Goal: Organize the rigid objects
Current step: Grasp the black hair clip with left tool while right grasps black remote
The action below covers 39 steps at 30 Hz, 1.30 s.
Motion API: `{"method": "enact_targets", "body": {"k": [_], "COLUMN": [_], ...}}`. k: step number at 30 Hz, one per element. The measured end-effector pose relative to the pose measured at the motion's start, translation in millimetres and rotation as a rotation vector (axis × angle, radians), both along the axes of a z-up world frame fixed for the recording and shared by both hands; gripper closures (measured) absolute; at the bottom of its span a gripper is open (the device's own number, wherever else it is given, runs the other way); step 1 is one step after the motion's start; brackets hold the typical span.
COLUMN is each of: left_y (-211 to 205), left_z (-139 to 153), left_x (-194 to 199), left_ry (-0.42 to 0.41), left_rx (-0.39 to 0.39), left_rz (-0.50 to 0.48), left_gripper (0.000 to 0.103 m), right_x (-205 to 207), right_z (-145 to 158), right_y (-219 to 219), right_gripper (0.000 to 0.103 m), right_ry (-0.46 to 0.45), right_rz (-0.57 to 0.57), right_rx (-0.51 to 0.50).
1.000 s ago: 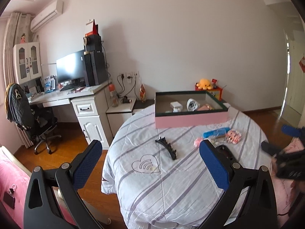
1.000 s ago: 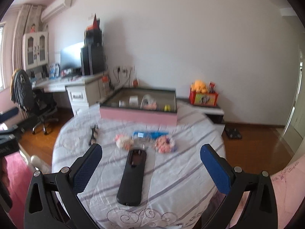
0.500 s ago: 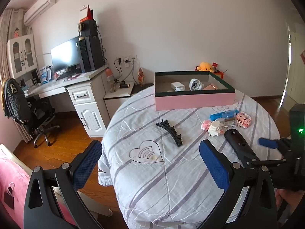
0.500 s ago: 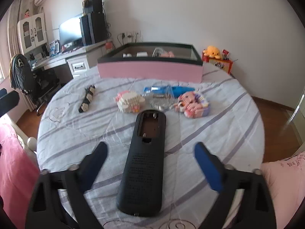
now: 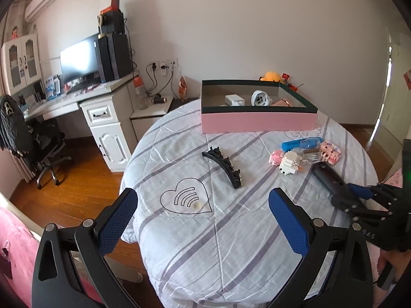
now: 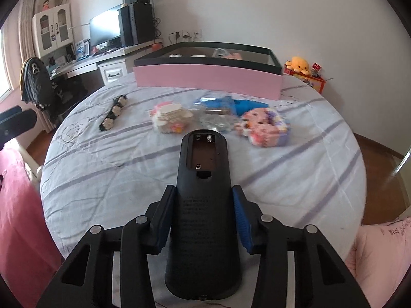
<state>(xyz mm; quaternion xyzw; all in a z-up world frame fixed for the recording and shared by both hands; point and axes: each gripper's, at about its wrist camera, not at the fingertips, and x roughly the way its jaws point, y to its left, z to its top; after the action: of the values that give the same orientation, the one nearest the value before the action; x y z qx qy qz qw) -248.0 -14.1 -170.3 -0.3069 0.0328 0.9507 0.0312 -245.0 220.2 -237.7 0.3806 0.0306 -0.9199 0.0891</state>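
Note:
A black remote [image 6: 203,205] lies back up, its empty battery bay showing, on the round table's striped cloth [image 6: 102,169]. My right gripper [image 6: 203,192] is closing on it, both blue pads against its sides; the left wrist view shows this at the table's right edge [image 5: 359,192]. My left gripper [image 5: 203,197] hangs open over the table's near side with nothing between its fingers. Beyond lie a black hair clip [image 5: 226,166], a white and pink block toy [image 5: 287,161], a blue item in clear packaging [image 5: 300,143] and a pink block figure [image 5: 331,151]. The pink box [image 5: 257,123] stands at the far edge with small items inside.
A white desk [image 5: 102,107] with a monitor and an office chair [image 5: 38,141] stand to the left, off the table. A low cabinet [image 5: 151,113] sits behind the table. Pink bedding [image 6: 15,205] borders the table's near left, and more of it [image 6: 380,251] the near right.
My right gripper dropped down over the remote and its jaws narrowed from wide apart to touching its sides. The left gripper sank and tilted down, bringing the table closer.

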Motion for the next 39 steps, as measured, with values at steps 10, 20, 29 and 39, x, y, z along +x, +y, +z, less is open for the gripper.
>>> {"method": "enact_targets", "body": {"k": [10,20,29,39], "left_y": [19.6,36.2,37.1,20.9], "left_z": [-24.1,-54.4,-63.7,-60.8], "left_x": [-58.6,-112.8,-112.5,-56.2], "left_ry": [-0.079,-0.169,-0.182,-0.201], "left_rx": [-0.020,-0.099,-0.037,0.005], "left_rz": [0.007,0.056,-0.061,-0.137], "left_gripper": [0.000,0.021,0.080,0.084], "right_x": [-17.7,-25.5,-29.8,-23.0], "right_z": [-2.7,-5.4,-6.2,-4.4], "right_y": [15.1,16.8,12.5,11.1], "right_gripper": [0.059,0.058,0.058,0.058], "right_ry": [-0.001,0.005,0.011,0.003], "right_rz": [-0.007,0.013,0.020,0.021], "right_rx": [-0.022,-0.042,-0.020,-0.027]}}
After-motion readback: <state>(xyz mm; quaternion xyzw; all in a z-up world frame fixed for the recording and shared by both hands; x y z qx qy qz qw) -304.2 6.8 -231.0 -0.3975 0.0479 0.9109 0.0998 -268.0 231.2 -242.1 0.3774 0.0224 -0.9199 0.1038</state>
